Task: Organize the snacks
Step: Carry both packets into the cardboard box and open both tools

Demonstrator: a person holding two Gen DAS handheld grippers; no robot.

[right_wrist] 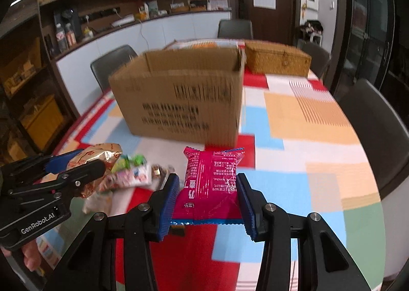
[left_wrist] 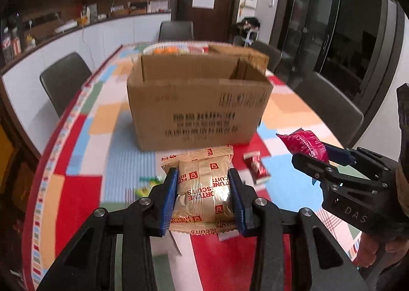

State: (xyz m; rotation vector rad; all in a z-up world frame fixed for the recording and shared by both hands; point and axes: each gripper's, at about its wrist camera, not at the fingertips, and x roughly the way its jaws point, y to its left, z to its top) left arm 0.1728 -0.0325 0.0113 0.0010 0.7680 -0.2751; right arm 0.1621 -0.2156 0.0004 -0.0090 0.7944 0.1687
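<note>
- Left gripper (left_wrist: 204, 196): black frame, blue ribbed pads; jaws were clamped on a gold biscuit packet (left_wrist: 202, 186), one pad against each side edge. Packet was held clear of the table, red "FORTUNE BISCUITS" print reading upside down in the left wrist view.
- Right gripper (right_wrist: 208, 201): same build; jaws were closed on a magenta snack packet (right_wrist: 212, 186), pads pressing its two sides. Packet hung above the table, white print on its face, a blue strip along its lower seam.
- Cardboard box (left_wrist: 199, 104): brown, open-topped, black printing on the near wall; stood on the table beyond both held packets. Interior contents could not be made out.
- Table (right_wrist: 306, 117): covered with a patchwork cloth of red, blue, orange, white and green blocks.
- Small red packet (left_wrist: 257, 169): lay flat on the cloth, just right of the gold packet and in front of the box.
- Loose snack pile (right_wrist: 133, 173): several small mixed wrappers, blurred, lay on the cloth between the two grippers in the right wrist view; green-and-yellow wrappers (left_wrist: 148, 185) showed left of the left gripper's pad.
- Woven basket (right_wrist: 278, 59): tan, lidded, stood behind the box toward the right.
- Dark chairs (left_wrist: 64, 81): ranged around the table.
- Person's hand (left_wrist: 370, 252): partly visible under the right gripper's body.
</note>
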